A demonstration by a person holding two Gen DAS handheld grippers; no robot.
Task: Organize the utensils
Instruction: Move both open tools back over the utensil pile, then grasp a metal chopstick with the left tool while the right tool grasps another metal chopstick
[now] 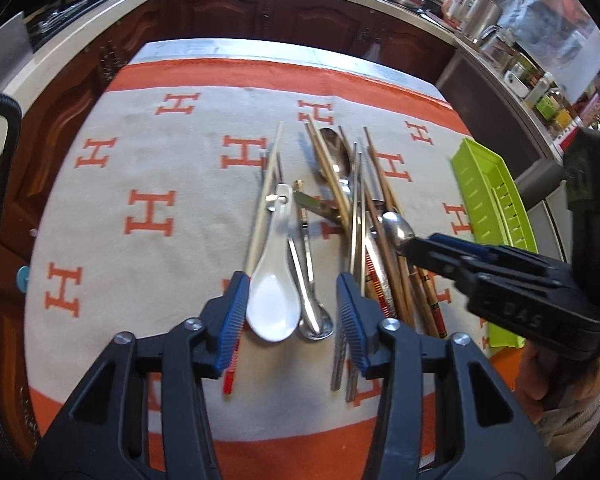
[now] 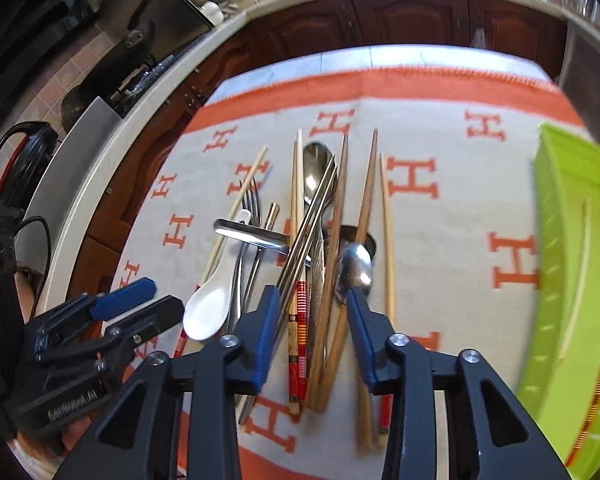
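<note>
My left gripper (image 1: 294,308) straddles the white ceramic soup spoon (image 1: 274,300), unpinched, and my right gripper (image 2: 314,312) gapes over brown wooden chopsticks (image 2: 332,300), each poised to sort into the lime-green plastic tray (image 2: 572,280).

Glossy white ceramic spoon (image 1: 274,304), shiny metal spoons (image 2: 354,270), matt wooden chopsticks (image 2: 366,200), woolly cloth (image 1: 140,160), green plastic tray (image 2: 572,260)
</note>
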